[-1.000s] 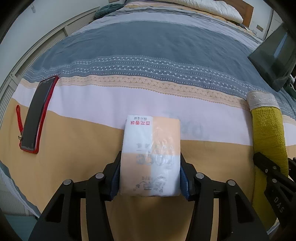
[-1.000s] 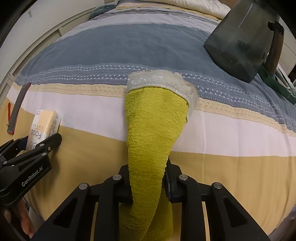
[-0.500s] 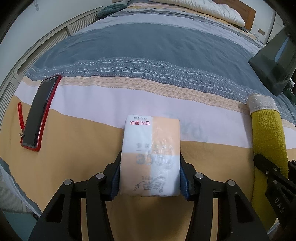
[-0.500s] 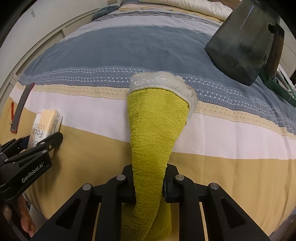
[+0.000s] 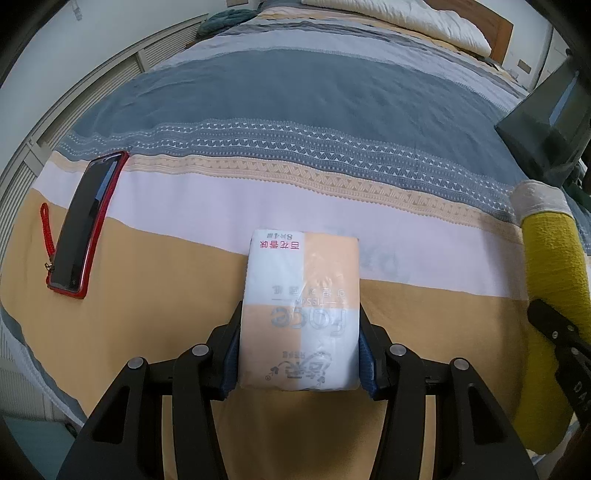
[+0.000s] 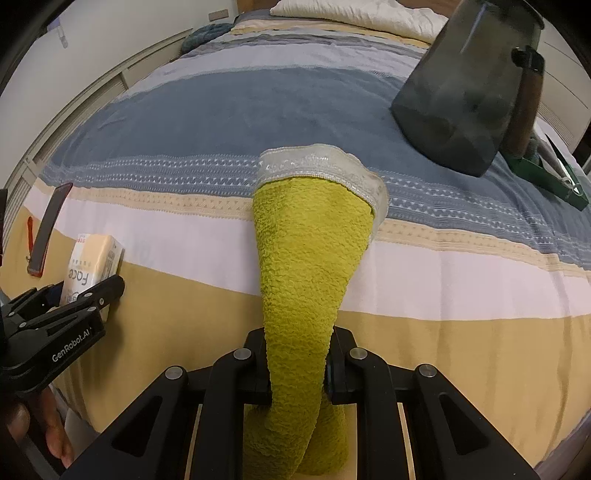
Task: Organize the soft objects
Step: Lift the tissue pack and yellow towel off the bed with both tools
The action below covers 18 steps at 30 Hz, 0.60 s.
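Observation:
My left gripper (image 5: 299, 354) is shut on a soft tissue pack (image 5: 301, 295), white and peach with printed text, held just above the bed's near edge. The pack also shows in the right wrist view (image 6: 92, 266). My right gripper (image 6: 297, 365) is shut on a yellow-green towel (image 6: 306, 266) with a grey-white lace band at its far end. The towel's far end rests on the striped bedspread (image 6: 207, 110), and it hangs below the jaws. The towel shows at the right edge of the left wrist view (image 5: 554, 266).
A phone in a red case (image 5: 86, 225) with a red strap lies on the bed at left. A dark grey bin-like container (image 6: 465, 85) and a green object (image 6: 546, 177) sit at right. A white pillow (image 5: 402, 16) lies at the far end.
Both grippers have kept their holds and drifted slightly forward over the bed. The towel and the tissue pack stay gripped as before.

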Motion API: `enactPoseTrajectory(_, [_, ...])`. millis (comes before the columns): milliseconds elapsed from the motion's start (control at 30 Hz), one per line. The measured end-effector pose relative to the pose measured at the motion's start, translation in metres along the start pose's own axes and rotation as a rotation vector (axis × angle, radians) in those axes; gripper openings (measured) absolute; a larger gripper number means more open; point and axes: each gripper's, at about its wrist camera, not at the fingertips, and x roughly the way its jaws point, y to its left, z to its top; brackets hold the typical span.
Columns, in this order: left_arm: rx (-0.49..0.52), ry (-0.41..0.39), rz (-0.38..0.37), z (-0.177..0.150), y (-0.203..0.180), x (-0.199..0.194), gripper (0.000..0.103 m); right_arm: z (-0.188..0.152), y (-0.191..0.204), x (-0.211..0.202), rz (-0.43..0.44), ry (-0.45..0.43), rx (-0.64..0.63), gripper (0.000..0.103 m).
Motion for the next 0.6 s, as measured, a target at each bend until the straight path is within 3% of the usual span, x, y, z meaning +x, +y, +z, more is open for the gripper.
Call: enactPoseTrajectory(600, [0.041, -0.069, -0.048, 0.014, -0.039, -0.043, 0.046, -0.017, -0.043, -0.046, -0.041, -0.071, 0.000, 0.017])
